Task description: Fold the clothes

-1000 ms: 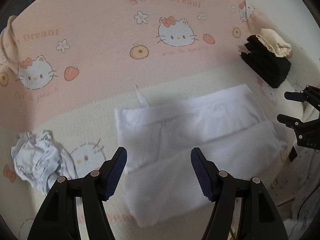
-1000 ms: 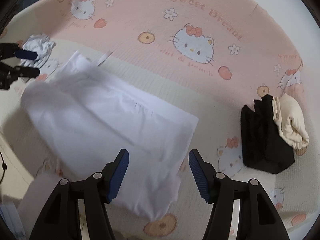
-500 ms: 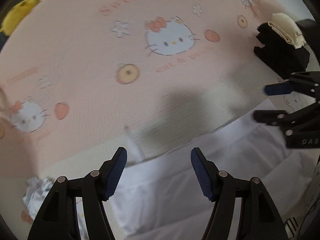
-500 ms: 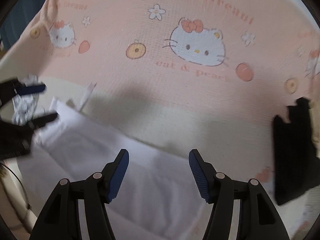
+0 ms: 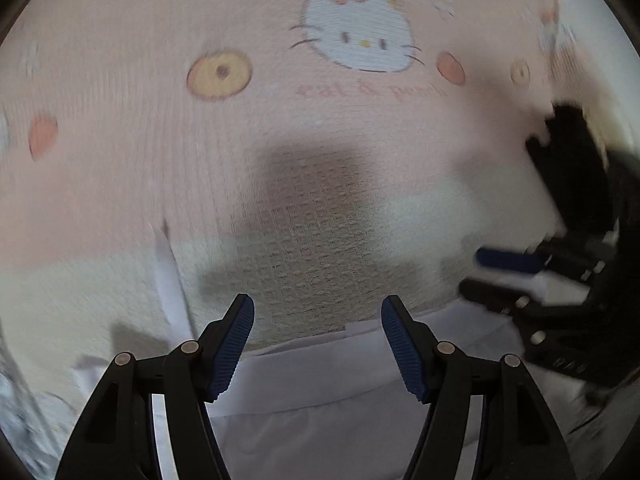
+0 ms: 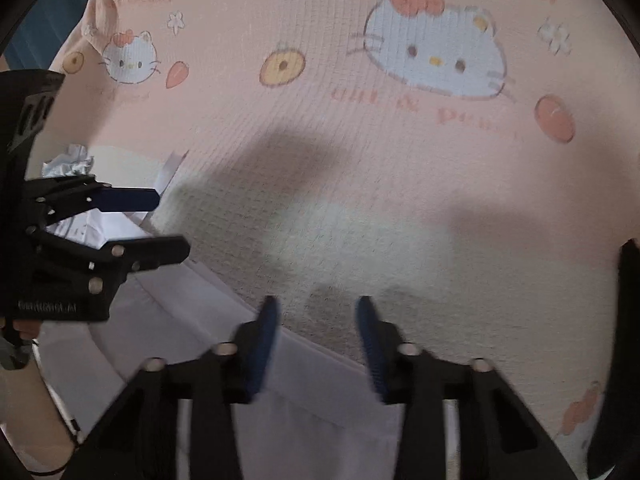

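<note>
Both grippers are low over the far edge of the white garment, which lies flat on the cartoon-cat blanket. The left gripper has its jaws spread wide, nothing between them, tips right at the garment's top hem. The right gripper is blurred, its jaws apart too but closer together, poised over the same hem further along. Neither has cloth pinched. A crumpled pale cloth sits beyond the left gripper. A black folded pile lies off to the right, beside the blanket's edge.
</note>
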Demonstrator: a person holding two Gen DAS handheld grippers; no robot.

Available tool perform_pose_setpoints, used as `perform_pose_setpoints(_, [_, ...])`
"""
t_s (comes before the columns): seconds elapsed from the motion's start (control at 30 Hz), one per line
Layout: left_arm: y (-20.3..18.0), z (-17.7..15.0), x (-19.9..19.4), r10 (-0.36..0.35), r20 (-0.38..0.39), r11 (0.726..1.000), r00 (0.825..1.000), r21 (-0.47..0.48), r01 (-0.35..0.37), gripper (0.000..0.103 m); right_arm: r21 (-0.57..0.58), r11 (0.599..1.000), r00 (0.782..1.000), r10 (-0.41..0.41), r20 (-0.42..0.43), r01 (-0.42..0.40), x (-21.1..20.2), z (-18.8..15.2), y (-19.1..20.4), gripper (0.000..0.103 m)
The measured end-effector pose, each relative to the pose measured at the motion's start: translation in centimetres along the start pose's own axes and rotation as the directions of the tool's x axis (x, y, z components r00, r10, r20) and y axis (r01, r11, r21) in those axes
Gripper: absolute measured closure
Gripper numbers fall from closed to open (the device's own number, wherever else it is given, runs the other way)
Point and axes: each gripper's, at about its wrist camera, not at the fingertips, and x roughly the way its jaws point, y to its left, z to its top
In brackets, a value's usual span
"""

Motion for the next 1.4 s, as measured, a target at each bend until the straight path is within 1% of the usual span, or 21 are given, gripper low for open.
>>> perform_pose_setpoints(0.07, [0.8, -0.1, 0.3, -0.04, -0.009, 0.997, 0.999, -0.063, 0.039, 0.039, -0.006, 1.0, 1.0, 0.019, -0.012, -0.019, 0.7, 0.1, -0.2, 0.073])
perform_pose_setpoints(0.17, [1.5, -0.1, 0.8, -0.113, -0.018, 0.985, 0.993, -0.131, 0.109, 0.041, -0.014, 0.999, 0.998, 0.048, -0.03, -0.048, 1.7, 0.2, -0.6, 0.083])
perform_pose_setpoints(0.23, [1.3, 0.0, 1.2, -0.131, -0.033, 0.983, 0.991, -0.138, 0.125, 0.043, -0.013, 0.998, 0.997, 0.066, -0.049, -0.066, 2.1, 0.0, -0.4, 0.085])
perform_pose_setpoints(0.4, [0.3, 0.1, 1.9, -0.178, -0.068, 0.978, 0.982, -0.121, 0.169, 0.048, 0.034, 0.998, 0.994, 0.055, -0.096, -0.052, 2.7, -0.8, -0.6, 0.085])
perform_pose_setpoints(0.47, [0.1, 0.0, 2.1, -0.164, -0.088, 0.981, 0.983, -0.121, 0.153, 0.048, 0.061, 0.996, 0.992, 0.069, -0.104, -0.063, 2.6, -0.9, -0.6, 0.085])
perform_pose_setpoints(0.53, [0.1, -0.2, 2.3, -0.172, -0.102, 0.979, 0.98, -0.129, 0.159, 0.048, 0.078, 0.995, 0.99, 0.077, -0.115, -0.069, 2.6, -1.0, -0.5, 0.085])
perform_pose_setpoints(0.6, [0.1, -0.4, 2.2, -0.178, -0.112, 0.977, 0.978, -0.136, 0.162, 0.048, 0.041, 0.997, 0.991, 0.071, -0.117, -0.066, 2.5, -1.5, 0.2, 0.085])
perform_pose_setpoints(0.67, [-0.1, -0.5, 2.2, -0.166, -0.116, 0.98, 0.979, -0.129, 0.151, 0.048, 0.016, 0.997, 0.99, 0.073, -0.119, -0.072, 2.6, -1.9, 0.6, 0.085])
perform_pose_setpoints(0.73, [-0.6, -0.6, 2.2, -0.141, -0.114, 0.985, 0.983, -0.113, 0.128, 0.048, 0.011, 0.997, 0.989, 0.083, -0.121, -0.083, 2.6, -2.0, 0.6, 0.085])
perform_pose_setpoints(0.87, [-1.8, -0.8, 2.1, -0.088, -0.126, 0.993, 0.988, -0.089, 0.077, 0.048, 0.044, 0.991, 0.985, 0.128, -0.12, -0.123, 2.9, -2.0, -0.3, 0.085])
perform_pose_setpoints(1.0, [-2.8, -1.3, 2.1, -0.111, -0.143, 0.99, 0.983, -0.098, 0.098, 0.048, 0.059, 0.989, 0.983, 0.144, -0.114, -0.138, 3.2, -2.1, -0.6, 0.085])
perform_pose_setpoints(1.2, [-4.0, -1.3, 2.3, -0.079, -0.134, 0.996, 0.988, -0.06, 0.072, 0.048, 0.058, 0.987, 0.982, 0.155, -0.105, -0.149, 3.0, -2.1, -0.8, 0.085])
perform_pose_setpoints(1.23, [-4.2, -1.4, 2.2, -0.086, -0.13, 0.995, 0.988, -0.057, 0.079, 0.056, 0.063, 0.987, 0.983, 0.155, -0.101, -0.149, 3.1, -2.0, -0.8, 0.085])
perform_pose_setpoints(1.27, [-4.5, -1.5, 2.2, -0.083, -0.129, 0.996, 0.988, -0.047, 0.078, 0.068, 0.066, 0.987, 0.983, 0.156, -0.099, -0.15, 3.2, -2.0, -0.8, 0.084])
perform_pose_setpoints(1.3, [-4.7, -1.6, 2.2, -0.079, -0.127, 0.997, 0.989, -0.037, 0.074, 0.072, 0.065, 0.986, 0.983, 0.157, -0.098, -0.151, 3.3, -1.9, -0.7, 0.084])
perform_pose_setpoints(1.37, [-5.1, -1.9, 2.2, -0.057, -0.113, 0.998, 0.992, -0.013, 0.056, 0.088, 0.062, 0.987, 0.983, 0.155, -0.099, -0.149, 3.4, -1.8, -0.6, 0.084])
perform_pose_setpoints(1.4, [-5.0, -2.0, 2.1, -0.052, -0.101, 0.999, 0.994, -0.013, 0.051, 0.089, 0.059, 0.987, 0.983, 0.152, -0.1, -0.146, 3.5, -1.7, -0.6, 0.084])
